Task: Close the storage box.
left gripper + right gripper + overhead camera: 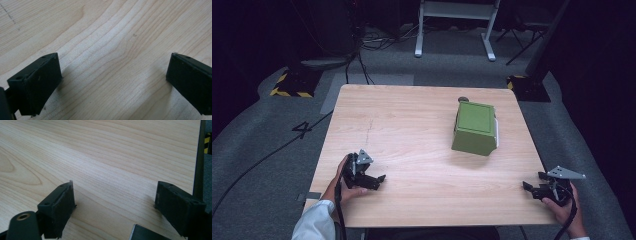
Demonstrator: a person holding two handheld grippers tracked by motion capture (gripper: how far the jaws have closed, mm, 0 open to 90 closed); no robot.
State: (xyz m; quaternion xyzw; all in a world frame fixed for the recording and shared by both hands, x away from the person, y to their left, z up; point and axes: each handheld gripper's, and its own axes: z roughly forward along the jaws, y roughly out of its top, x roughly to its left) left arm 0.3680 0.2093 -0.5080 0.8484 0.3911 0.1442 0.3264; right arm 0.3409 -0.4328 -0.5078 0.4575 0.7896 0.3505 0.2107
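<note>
A green box (pixel 474 128) with a white part along its right side stands on the right half of the wooden table (pixel 412 130), toward the far edge. My left gripper (pixel 374 181) rests near the table's front left, held in a hand, jaws apart and nothing between them. Its own view shows the left gripper (pixel 113 75) open over bare wood. My right gripper (pixel 533 185) sits at the front right corner, open and empty. In its own view the right gripper (pixel 115 195) has its jaws spread on the tabletop. Both are well away from the box.
A small dark round object (pixel 463 99) lies just behind the box at the far edge. Around the table lies grey carpet with cables (pixel 362 55), a white desk frame (pixel 454 27) behind, and yellow-black striped bases (pixel 292 85) at both far corners.
</note>
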